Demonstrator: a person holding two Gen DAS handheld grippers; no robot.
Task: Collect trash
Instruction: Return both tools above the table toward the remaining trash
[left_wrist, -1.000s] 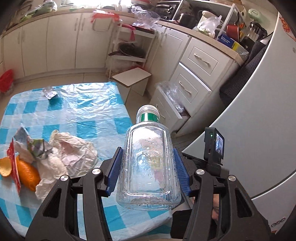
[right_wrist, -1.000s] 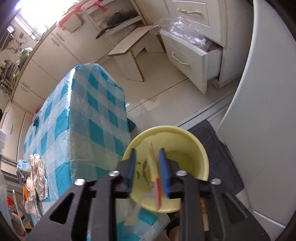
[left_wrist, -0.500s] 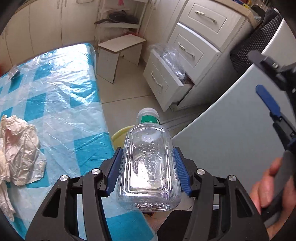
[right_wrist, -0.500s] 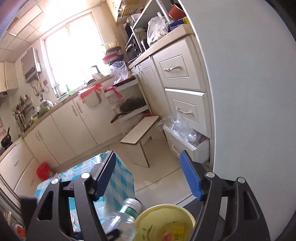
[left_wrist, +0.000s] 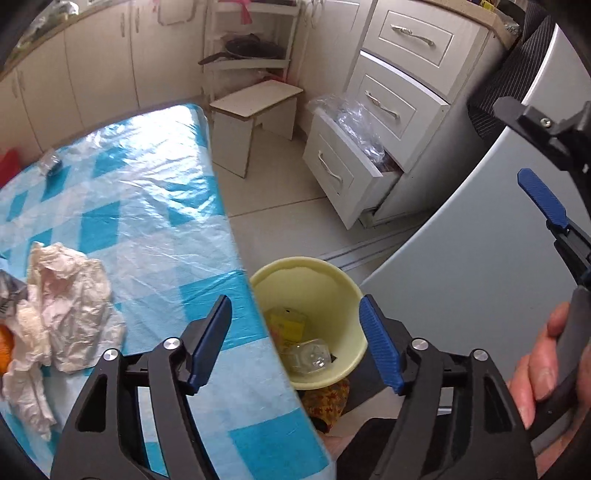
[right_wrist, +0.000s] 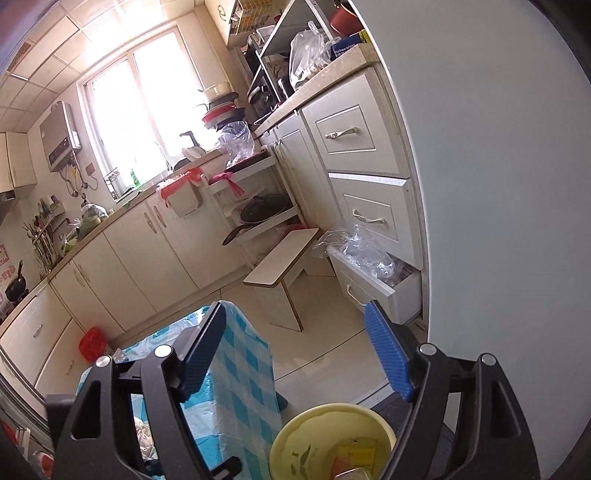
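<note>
Left gripper (left_wrist: 295, 334) jaws spread wide, nothing between the blue pads, hovering above the yellow bin (left_wrist: 343, 280) at the table's edge. Clear plastic bottle (left_wrist: 309, 357) lies on its side at the bin bottom: transparent, squarish body, looks empty; cap not visible from here. Beside it in the bin, a yellow flat packet (left_wrist: 286, 320), partly under the bottle. Bin is pale yellow, round, plain inside, standing on the floor just beside the table (left_wrist: 155, 206), with a patterned orange-red cloth (left_wrist: 325, 400) under or beside its base, cannot tell which.

Table covered with blue-and-white checked plastic cloth, glossy. On it, near the left gripper's left finger: crumpled white tissue/plastic wad (left_wrist: 62, 295), with an orange object (left_wrist: 5, 349) at the frame edge touching it. Small grey crumpled wrapper (left_wrist: 50, 165) far up the table, well apart from the rest.

Right gripper (right_wrist: 295, 350) jaws also spread wide, empty, pointing out over the kitchen; bin rim (right_wrist: 295, 428) visible low in its view, yellow packet (right_wrist: 360, 452) inside. In the left view the right gripper's blue pad (left_wrist: 541, 203) shows at right, with the person's right hand (left_wrist: 543, 365) on the handle.

Background: white stool (left_wrist: 255, 110), open bottom drawer (left_wrist: 343, 177) with clear plastic bag in it, grey fridge (left_wrist: 480, 258) side just beside the bin.
</note>
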